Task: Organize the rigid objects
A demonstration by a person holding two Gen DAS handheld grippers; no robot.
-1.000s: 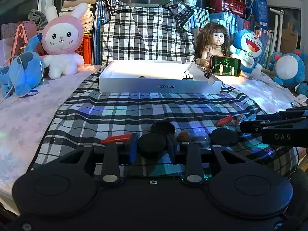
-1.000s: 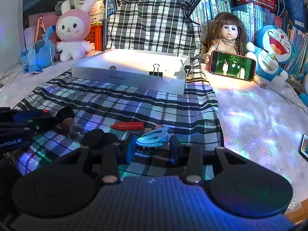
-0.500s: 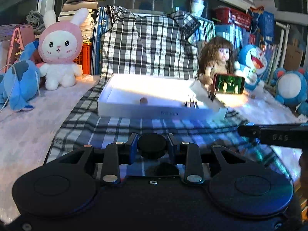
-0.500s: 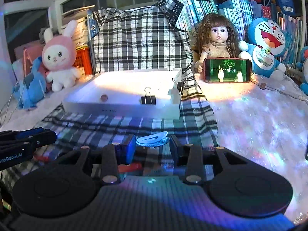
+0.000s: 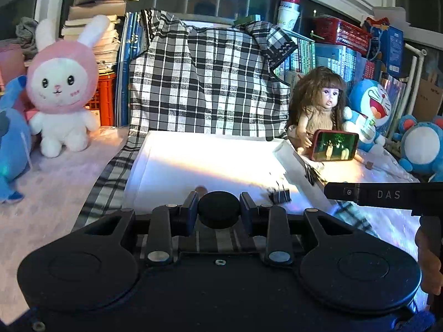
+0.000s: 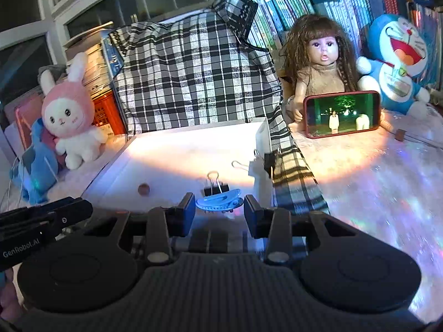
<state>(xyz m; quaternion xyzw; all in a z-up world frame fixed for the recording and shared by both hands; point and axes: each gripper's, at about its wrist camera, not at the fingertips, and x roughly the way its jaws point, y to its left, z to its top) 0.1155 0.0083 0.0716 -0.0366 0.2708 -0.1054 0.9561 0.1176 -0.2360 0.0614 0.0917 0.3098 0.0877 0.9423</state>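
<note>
My left gripper (image 5: 218, 209) is shut on a round black disc (image 5: 218, 209), held just above the near edge of the white tray (image 5: 155, 163). My right gripper (image 6: 219, 207) is shut on a pale blue hair clip (image 6: 218, 203), over the near right part of the same white tray (image 6: 261, 138). Inside the tray lie a small brown bead (image 6: 143, 188) and a black binder clip (image 6: 216, 186); in the left wrist view the bead (image 5: 200, 189) peeks out behind the disc and the binder clip (image 5: 279, 193) looks blurred. Another binder clip (image 6: 270, 160) grips the tray's right wall.
The tray rests on a plaid cloth (image 5: 205, 83) that runs up the back. A pink rabbit plush (image 5: 62, 88) and a blue plush (image 5: 11, 144) stand left. A doll (image 6: 318, 63), a phone (image 6: 342, 114) with a lit screen and a Doraemon toy (image 6: 398, 61) stand right. Books fill the background.
Both grippers rose from the cloth and moved forward to the tray, carrying the black disc and the blue clip. The loose items on the cloth dropped out of view.
</note>
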